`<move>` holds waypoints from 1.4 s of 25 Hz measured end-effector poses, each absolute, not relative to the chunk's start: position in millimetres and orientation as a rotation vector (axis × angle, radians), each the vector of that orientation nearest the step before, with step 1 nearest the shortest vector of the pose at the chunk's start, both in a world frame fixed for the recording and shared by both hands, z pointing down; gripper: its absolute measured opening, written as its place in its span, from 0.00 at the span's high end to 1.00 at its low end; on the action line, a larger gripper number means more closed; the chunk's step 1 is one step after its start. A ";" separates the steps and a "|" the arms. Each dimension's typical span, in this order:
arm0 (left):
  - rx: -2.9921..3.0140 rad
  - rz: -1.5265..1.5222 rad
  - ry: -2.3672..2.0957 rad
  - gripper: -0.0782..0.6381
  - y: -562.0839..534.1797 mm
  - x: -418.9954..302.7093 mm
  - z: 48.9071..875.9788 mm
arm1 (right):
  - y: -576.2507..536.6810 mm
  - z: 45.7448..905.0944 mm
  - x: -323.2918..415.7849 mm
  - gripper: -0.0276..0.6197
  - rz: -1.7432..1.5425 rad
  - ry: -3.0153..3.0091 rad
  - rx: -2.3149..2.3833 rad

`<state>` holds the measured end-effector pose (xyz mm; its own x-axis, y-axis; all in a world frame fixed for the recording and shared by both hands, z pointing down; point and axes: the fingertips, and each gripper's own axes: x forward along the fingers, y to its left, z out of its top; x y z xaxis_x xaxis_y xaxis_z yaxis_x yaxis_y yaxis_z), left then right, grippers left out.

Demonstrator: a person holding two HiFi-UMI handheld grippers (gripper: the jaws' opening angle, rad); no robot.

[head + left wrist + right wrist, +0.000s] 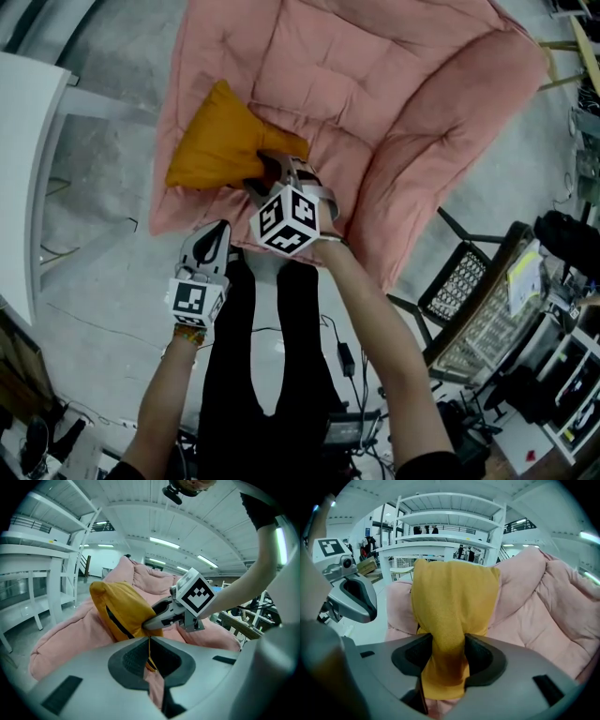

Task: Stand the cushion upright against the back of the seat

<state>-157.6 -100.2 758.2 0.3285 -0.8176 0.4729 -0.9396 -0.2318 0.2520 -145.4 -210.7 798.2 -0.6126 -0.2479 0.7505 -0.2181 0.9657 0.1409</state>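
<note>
A pink padded seat (394,112) is borne by the grey concrete floor (94,281). An orange-yellow cushion (220,141) is carried on the seat's padding, close to the seat's front edge.

Grey floor (103,272), white shelving (450,538) (tiered), strip lights (164,542)

Black trousers (267,375), short black sleeves (427,466), a beaded wrist bracelet (187,335), and black-and-white marker cubes (286,220).

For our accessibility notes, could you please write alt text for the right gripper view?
The right gripper pinches a fold of a yellow cushion, with a pink padded seat beneath and behind it. White shelves stand in the background.
</note>
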 end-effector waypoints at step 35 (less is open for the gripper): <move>2.223 0.318 -1.494 0.87 -111.2 -108.2 724.2 | -220.6 740.6 -88.8 0.67 0.150 -2.344 0.648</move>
<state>-108.2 -111.2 724.2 0.3895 -0.8182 0.4229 -0.9195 -0.3186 0.2303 -88.8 -220.6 740.6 -0.6370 -0.4109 0.6522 -0.4906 0.8687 0.0681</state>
